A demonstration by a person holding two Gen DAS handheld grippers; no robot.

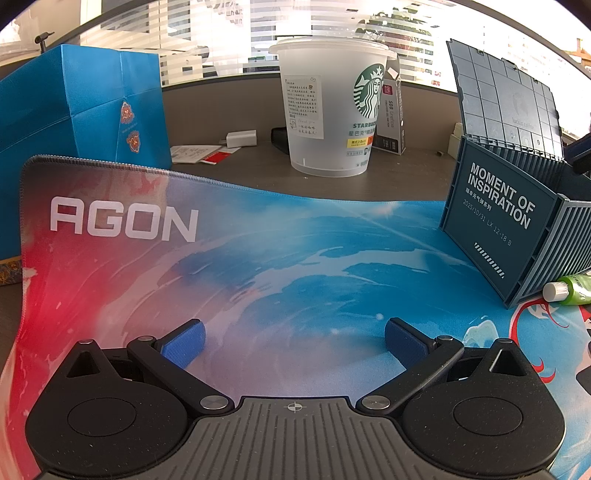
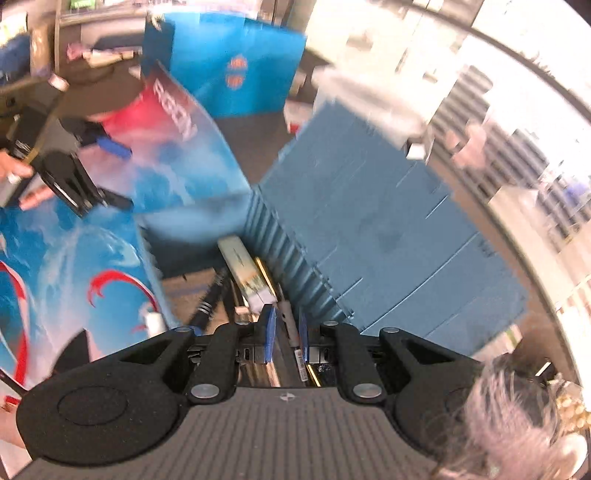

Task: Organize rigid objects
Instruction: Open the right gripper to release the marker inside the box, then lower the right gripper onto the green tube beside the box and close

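Low in the right wrist view, your right tool (image 2: 286, 338) hangs nearly closed over the blue crate (image 2: 273, 236) – a pen-like stick (image 2: 287, 321) between its pads; whether gripped, unclear. Tilt further – it could snag the crate's contents. Left tool (image 1: 294, 341) open, empty.

Daylit scene, one view blurred
Windows (image 1: 332, 33) are overexposed; right wrist view is motion-smeared; edges are bent by fisheye distortion.
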